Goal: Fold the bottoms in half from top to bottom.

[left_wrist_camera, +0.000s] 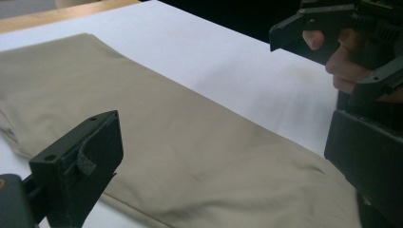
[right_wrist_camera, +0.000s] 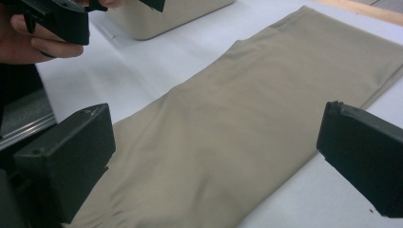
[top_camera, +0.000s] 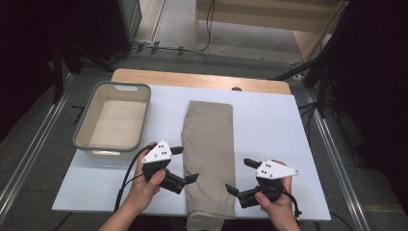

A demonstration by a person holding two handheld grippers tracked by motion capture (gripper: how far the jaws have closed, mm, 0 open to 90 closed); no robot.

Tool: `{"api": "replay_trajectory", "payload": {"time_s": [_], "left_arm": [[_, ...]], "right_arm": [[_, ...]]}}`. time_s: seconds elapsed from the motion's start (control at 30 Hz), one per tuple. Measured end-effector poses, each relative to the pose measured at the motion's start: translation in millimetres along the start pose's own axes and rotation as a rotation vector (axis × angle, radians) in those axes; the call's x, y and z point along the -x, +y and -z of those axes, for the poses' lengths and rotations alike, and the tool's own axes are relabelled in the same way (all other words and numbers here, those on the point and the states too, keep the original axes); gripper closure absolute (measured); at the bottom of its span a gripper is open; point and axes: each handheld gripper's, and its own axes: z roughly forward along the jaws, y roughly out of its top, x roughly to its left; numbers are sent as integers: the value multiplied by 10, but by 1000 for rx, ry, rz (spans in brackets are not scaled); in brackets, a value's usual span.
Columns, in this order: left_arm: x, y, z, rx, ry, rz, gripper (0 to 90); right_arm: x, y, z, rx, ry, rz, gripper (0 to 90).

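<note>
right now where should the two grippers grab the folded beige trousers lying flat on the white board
Take the folded beige trousers by their long side edges near the person's end, the left gripper coming in from the left, the right gripper from the right. Both stand open beside those edges, and the flat cloth offers only its edges to pinch.

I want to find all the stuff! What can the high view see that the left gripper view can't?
High view alone: the grey bin, empty, left of the trousers, plus both hands and the floor around the table. Left gripper view alone: a close look along the left tongs, open, nothing between them. Both: the folded beige trousers on the white table and the right tongs, open.
</note>
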Motion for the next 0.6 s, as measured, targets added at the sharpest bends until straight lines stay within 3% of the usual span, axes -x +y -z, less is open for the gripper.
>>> {"api": "replay_trajectory", "payload": {"time_s": [0.2, 0.43, 0.6], "left_arm": [[-241, 138, -93, 18, 18, 11, 0], [-534, 278, -292, 2, 31, 27, 0], [-745, 355, -451, -2, 42, 36, 0]], "right_arm": [[229, 135, -134, -11, -20, -8, 0], [536, 291, -299, -12, -28, -45, 0], [716, 428, -433, -21, -32, -36, 0]]}}
